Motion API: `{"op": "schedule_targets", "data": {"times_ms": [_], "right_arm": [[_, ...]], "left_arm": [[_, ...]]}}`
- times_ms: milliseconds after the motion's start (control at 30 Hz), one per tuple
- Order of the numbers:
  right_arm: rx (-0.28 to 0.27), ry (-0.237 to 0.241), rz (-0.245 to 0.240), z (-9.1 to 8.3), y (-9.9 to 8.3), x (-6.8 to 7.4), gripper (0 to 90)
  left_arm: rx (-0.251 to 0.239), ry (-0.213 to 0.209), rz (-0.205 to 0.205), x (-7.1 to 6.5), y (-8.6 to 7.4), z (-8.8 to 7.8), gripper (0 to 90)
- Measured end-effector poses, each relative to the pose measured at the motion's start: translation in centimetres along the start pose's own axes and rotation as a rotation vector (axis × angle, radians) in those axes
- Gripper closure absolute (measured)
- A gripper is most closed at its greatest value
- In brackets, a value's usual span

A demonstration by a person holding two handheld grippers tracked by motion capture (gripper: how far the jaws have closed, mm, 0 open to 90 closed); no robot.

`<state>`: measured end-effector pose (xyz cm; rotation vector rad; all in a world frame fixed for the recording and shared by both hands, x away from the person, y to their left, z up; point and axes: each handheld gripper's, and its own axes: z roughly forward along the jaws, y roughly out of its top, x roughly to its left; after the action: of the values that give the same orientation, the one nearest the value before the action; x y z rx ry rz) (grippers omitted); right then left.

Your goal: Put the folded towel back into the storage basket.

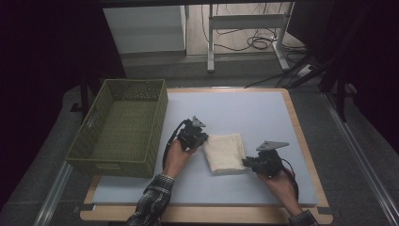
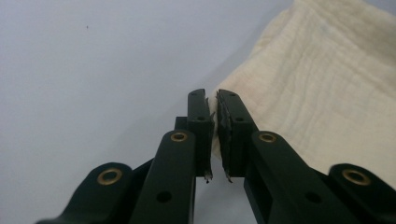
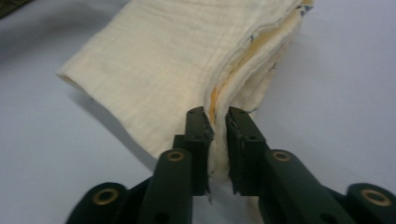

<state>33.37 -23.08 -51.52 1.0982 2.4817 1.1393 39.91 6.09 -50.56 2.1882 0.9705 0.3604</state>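
Looking down from high view: folded cream cloth (image 1: pixel 225 152) flat on pale table mat (image 1: pixel 244 113), centre-front, right of green basket (image 1: pixel 123 126). Left gripper (image 1: pixel 202 140) at cloth's left edge, right gripper (image 1: pixel 245 162) at its near right corner.

Left gripper view: jaws nearly together, thin slit between, cloth (image 2: pixel 317 88) edge caught at tips; grip on cloth edge.

Right gripper view: jaws narrow, cloth (image 3: pixel 173 65) folded layers sandwiched between pads (image 3: pixel 198 140); holding cloth corner, rest of cloth on mat.
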Motion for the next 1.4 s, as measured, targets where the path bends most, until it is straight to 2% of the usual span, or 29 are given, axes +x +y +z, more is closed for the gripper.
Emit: {"op": "schedule_targets", "data": {"times_ms": [133,167,233,300,367,467,567,600,633,767,833,900,1000,1133,1400], "right_arm": [[0.019,-0.064,-0.021,0.2,-0.2,0.0,55.8],[0.031,-0.067,-0.022,0.3,-0.2,0.0,52.0],[0.046,-0.054,-0.01,0.6,-0.3,0.0,51.0],[0.036,-0.059,0.005,0.7,-0.4,0.0,51.4],[0.033,-0.08,0.005,0.8,-0.5,0.4,55.4],[0.035,-0.074,0.03,0.8,-0.5,0.5,62.8],[0.027,-0.047,0.064,0.9,-0.5,0.3,74.4],[0.023,-0.017,0.075,0.9,-0.6,0.2,79.7],[0.02,0.003,0.089,1.0,-0.6,0.1,80.6],[0.024,0.034,0.121,1.0,-0.6,-0.3,83.1],[0.025,0.06,0.14,0.9,-0.5,-0.6,83.6],[0.001,0.079,0.149,0.6,-0.2,-0.7,83.6],[-0.031,0.099,0.137,-0.1,0.8,-0.2,83.5],[-0.043,0.108,0.105,-0.7,2.0,0.7,83.5],[-0.064,0.136,0.081,-1.0,3.2,1.6,83.3]], "left_arm": [[0.003,0.001,-0.003,0.0,-0.2,0.3,82.1],[0.005,0.0,-0.002,0.0,-0.2,0.4,81.4],[0.007,0.003,-0.003,0.0,-0.3,0.5,80.7],[0.01,0.003,-0.002,0.0,-0.4,0.6,80.0],[0.011,0.001,-0.007,0.1,-0.5,0.7,79.4],[0.016,0.002,-0.009,0.1,-0.7,0.9,79.3],[0.02,-0.002,-0.012,0.0,-0.9,1.1,79.3],[0.023,-0.002,-0.01,0.0,-1.0,1.2,79.3],[0.024,-0.004,-0.011,0.0,-1.0,1.3,79.3],[0.02,-0.002,-0.009,0.0,-1.2,1.4,81.2],[0.002,0.012,0.0,0.0,-1.0,1.0,83.8],[-0.017,0.023,0.005,0.2,-0.7,0.3,85.0],[-0.042,0.045,0.015,0.4,-0.1,-0.7,85.5],[-0.069,0.068,0.03,0.4,0.7,-1.9,85.8],[-0.088,0.104,0.057,0.4,1.6,-3.4,86.2]]}}
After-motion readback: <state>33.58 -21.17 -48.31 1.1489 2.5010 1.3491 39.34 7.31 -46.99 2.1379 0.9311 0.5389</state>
